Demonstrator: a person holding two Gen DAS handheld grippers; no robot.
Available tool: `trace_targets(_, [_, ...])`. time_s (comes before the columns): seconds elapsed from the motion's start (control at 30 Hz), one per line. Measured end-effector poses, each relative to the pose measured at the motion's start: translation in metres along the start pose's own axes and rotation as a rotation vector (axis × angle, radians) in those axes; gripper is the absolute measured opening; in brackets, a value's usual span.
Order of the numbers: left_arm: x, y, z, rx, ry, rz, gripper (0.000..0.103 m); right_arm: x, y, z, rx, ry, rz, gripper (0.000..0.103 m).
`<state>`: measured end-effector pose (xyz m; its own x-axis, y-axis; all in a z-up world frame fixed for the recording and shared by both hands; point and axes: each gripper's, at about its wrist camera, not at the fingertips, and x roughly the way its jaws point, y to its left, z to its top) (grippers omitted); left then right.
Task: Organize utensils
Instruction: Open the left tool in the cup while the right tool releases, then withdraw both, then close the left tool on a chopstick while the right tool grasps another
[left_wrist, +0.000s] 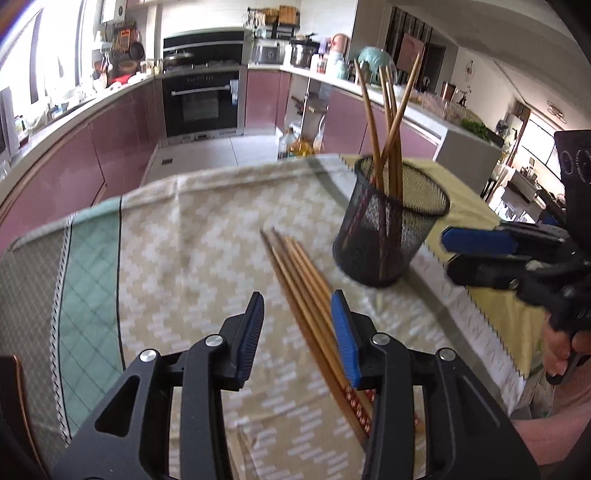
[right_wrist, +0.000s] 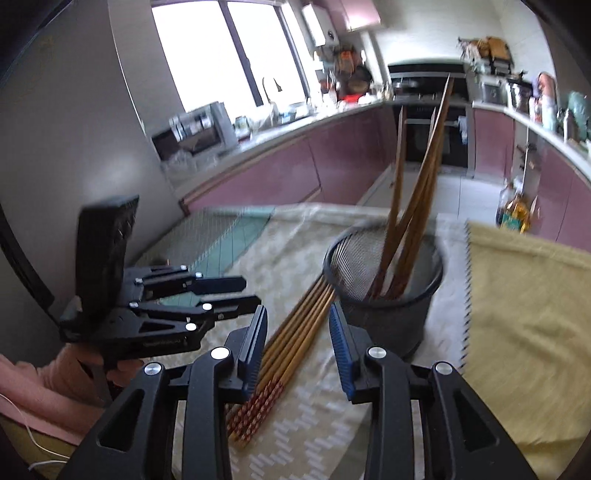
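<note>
Left wrist view: the left tongs (left_wrist: 297, 321) stand open and empty over the loose chopsticks (left_wrist: 295, 262) lying on the patterned cloth (left_wrist: 177, 236) that covers the counter. The bundle runs under the right-hand blue pad, so shifting toward 3 o'clock would centre it before closing. The mesh cup (left_wrist: 388, 229), already holding several chopsticks upright, stands at 1 o'clock. The right tongs (left_wrist: 448, 251) come in at 3 o'clock, near the cup.

Right wrist view: the right tongs (right_wrist: 298, 325) are open and empty, with the loose chopsticks between the pads. The cup sits just beyond, at 1 o'clock; its leaning sticks could snag an insertion. The left tongs (right_wrist: 253, 291) crowd in from 9 o'clock.
</note>
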<state>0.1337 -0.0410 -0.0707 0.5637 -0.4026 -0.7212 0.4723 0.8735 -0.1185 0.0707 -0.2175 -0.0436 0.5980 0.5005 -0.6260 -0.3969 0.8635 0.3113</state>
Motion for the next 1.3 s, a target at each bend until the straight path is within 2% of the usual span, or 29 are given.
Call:
trace_targets(0.13, [0.009,0.002,-0.019,-0.005,0.038,0.013,0.038,0.03,-0.001,-0.013,0.033,0.074,-0.01,0.033])
trace_targets(0.27, [0.016,0.001,-0.028,-0.002,0.059,0.026,0.039,0.044,-0.003,-0.019,0.053,0.104,-0.029,0.033])
trace_targets(0.8, [0.036,-0.008,-0.028,0.005,0.088,0.047,0.038,0.07,0.008,-0.026,0.055,0.133,-0.088,0.032])
trace_targets(1.3, [0.034,-0.003,-0.033,0.008,0.101,0.047,0.037,0.073,0.011,-0.024,0.042,0.151,-0.124,0.025])
